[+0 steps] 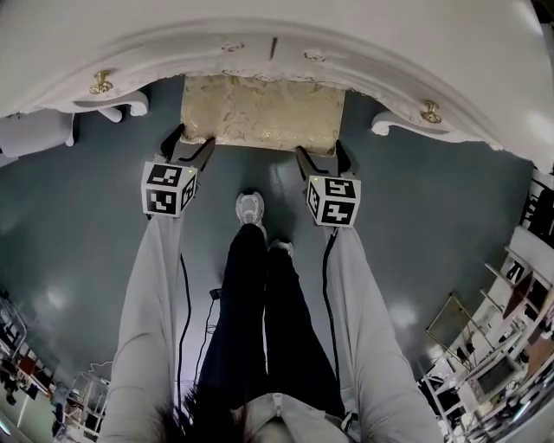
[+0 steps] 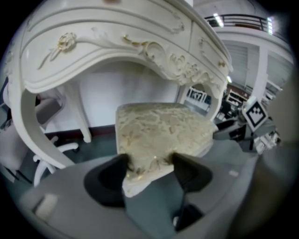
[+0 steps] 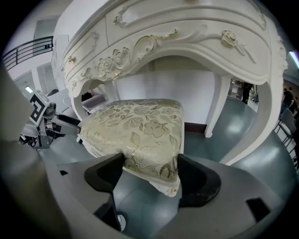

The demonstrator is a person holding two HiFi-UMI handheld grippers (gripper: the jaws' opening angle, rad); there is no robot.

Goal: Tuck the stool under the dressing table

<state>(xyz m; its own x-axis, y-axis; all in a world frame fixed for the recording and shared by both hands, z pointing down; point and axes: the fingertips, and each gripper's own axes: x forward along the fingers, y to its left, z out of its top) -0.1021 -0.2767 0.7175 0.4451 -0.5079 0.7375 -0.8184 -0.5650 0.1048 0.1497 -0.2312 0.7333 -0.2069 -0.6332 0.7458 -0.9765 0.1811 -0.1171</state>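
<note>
grip: left gripper (image 1: 190, 144) and right gripper (image 1: 324, 159) each clamped on a near corner of the stool (image 1: 260, 112) | where: stool dead ahead of both, far edge just under the dressing table (image 1: 260, 39) arch, long side across the gap, neither hand nearer | stuff: padded gold floral brocade, carved white frame, curvy white table with gilt scrolls

**Even indoor light, strong fisheye bend**

All three views are moderately lit from overhead. In the head view the grey-green floor (image 1: 86, 234) carries soft pale reflections of lamps, and the white dressing table (image 1: 286, 26) is bright, nearly washed out. A ceiling strip light (image 2: 216, 19) glares in the left gripper view, which is the softest, perhaps from motion. The stool (image 3: 135, 126) cushion is sharp in the right gripper view. Corners darken and straight lines bow at every edge.
</note>
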